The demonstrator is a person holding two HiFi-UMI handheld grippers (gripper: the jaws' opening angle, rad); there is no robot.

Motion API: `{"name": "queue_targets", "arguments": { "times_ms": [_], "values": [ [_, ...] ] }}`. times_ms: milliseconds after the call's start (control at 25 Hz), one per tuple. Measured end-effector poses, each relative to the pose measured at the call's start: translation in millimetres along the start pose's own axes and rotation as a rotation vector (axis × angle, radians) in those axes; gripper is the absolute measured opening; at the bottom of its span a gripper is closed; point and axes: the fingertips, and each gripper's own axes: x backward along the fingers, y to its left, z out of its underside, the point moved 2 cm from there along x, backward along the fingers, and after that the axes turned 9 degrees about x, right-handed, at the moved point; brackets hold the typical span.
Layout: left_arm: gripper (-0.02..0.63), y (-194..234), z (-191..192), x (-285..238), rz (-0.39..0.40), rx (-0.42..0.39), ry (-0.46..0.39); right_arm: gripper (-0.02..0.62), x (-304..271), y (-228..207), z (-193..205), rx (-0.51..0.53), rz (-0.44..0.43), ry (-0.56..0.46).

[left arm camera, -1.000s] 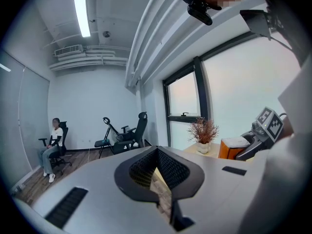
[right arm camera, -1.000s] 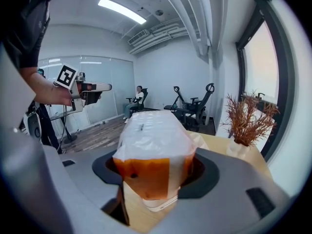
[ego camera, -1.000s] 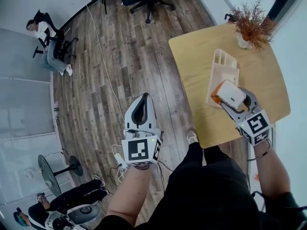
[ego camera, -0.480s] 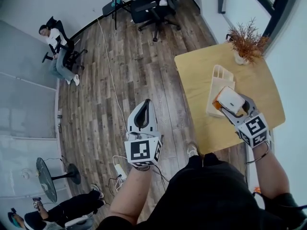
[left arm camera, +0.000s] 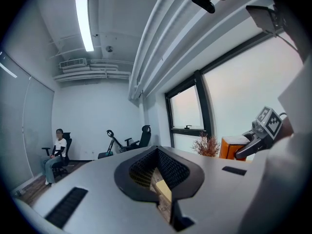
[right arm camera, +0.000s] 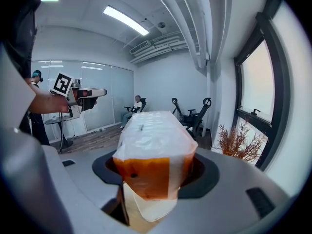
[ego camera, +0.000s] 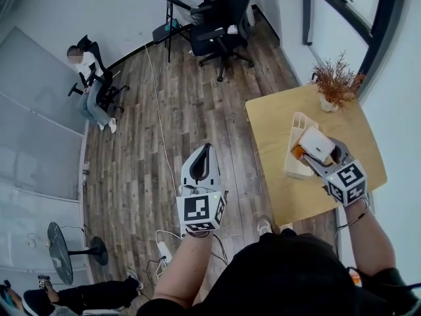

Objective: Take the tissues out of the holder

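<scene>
My right gripper (ego camera: 316,146) is shut on a tissue pack (ego camera: 315,143), white on top with orange sides. In the head view the pack hangs over the near end of the cream slotted holder (ego camera: 296,166), which lies on the yellow wooden table (ego camera: 273,127). In the right gripper view the tissue pack (right arm camera: 153,150) fills the space between the jaws, with only the room behind it. My left gripper (ego camera: 203,151) is shut and empty, held over the wooden floor left of the table. In the left gripper view its tips (left arm camera: 158,177) meet, and the right gripper (left arm camera: 261,133) shows far right.
A dried plant in a pot (ego camera: 334,84) stands at the table's far corner. Black office chairs (ego camera: 220,18) stand beyond the table. A person sits on a chair (ego camera: 89,87) at the far left. A fan (ego camera: 62,245) and a white cable (ego camera: 158,117) are on the floor.
The head view has tilted up and shows more of the room. The right gripper still holds the tissue pack over the holder's near end. The left gripper stays over the floor.
</scene>
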Motion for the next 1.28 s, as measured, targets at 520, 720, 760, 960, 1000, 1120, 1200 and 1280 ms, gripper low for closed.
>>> {"name": "queue_targets", "arguments": {
  "times_ms": [520,720,760,960,1000,1120,1200,1280],
  "values": [
    [0.005,-11,-51,-21,0.053,-0.057,-0.079,0.281,9,-32,-56,0.028,0.031,-0.091],
    [0.005,-17,-72,-30,0.071,-0.073,-0.123,0.281,18,-41,-72,0.048,0.037,-0.07],
    [0.005,-19,-73,-32,0.077,-0.075,-0.126,0.281,20,-43,-73,0.047,0.04,-0.065],
    [0.005,-28,-71,-42,0.096,-0.068,-0.121,0.281,27,-54,-78,0.043,0.054,-0.07],
    [0.005,-29,-71,-43,0.099,-0.068,-0.12,0.281,28,-54,-79,0.042,0.056,-0.072],
    [0.005,-30,-71,-44,0.106,-0.071,-0.114,0.281,33,-54,-81,0.038,0.058,-0.073],
    [0.005,-31,-70,-45,0.108,-0.068,-0.11,0.281,35,-54,-81,0.035,0.058,-0.072],
    [0.005,-32,-69,-44,0.108,-0.066,-0.108,0.281,36,-55,-82,0.033,0.064,-0.076]
  ]
}}
